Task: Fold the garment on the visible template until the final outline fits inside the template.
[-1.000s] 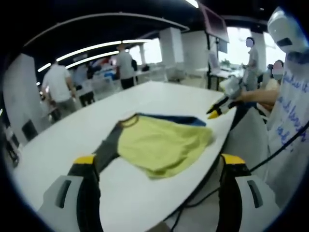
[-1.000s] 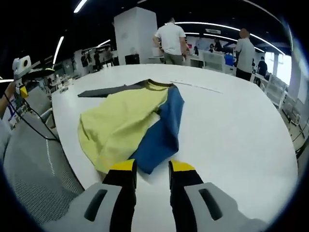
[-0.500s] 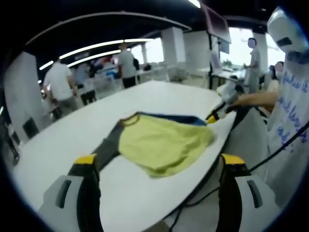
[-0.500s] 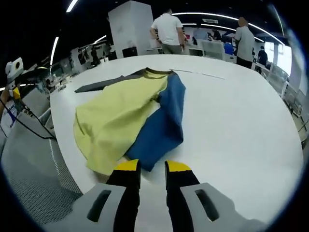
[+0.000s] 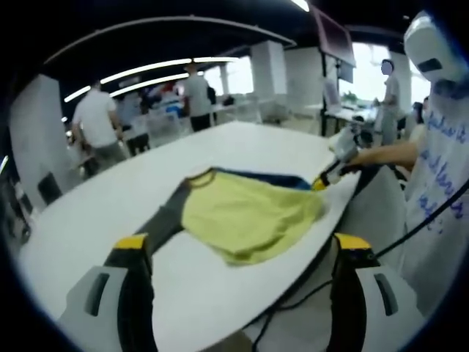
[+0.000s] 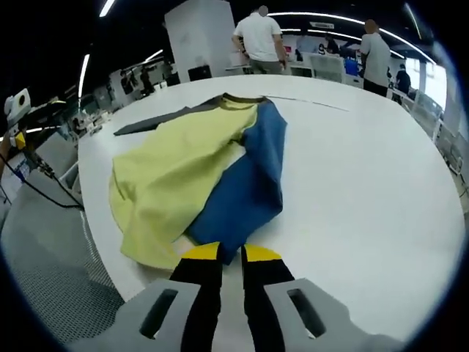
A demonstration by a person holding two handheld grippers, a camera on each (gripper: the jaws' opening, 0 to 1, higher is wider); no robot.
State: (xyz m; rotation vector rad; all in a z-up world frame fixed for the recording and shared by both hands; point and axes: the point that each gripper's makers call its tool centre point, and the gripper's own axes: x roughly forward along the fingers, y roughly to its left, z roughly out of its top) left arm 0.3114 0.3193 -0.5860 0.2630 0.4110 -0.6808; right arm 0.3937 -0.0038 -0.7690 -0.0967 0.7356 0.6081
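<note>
since a second ago the right gripper [image 6: 231,253] has come closer to the garment [image 6: 198,176] and its yellow-tipped jaws have narrowed to a thin slit, their tips at the blue hem nearest the camera. whether cloth is pinched between them i cannot tell. from the left gripper view that same gripper [image 5: 320,183] reaches in at the far corner of the shirt, held by the person's outstretched hand [image 5: 350,143], arm level over the table edge. the left gripper [image 5: 238,242] hangs back off the near side with its jaws spread wide and nothing between them. the garment lies crumpled on the white table [image 6: 366,169], yellow over blue, one dark grey sleeve stretched out flat.
</note>
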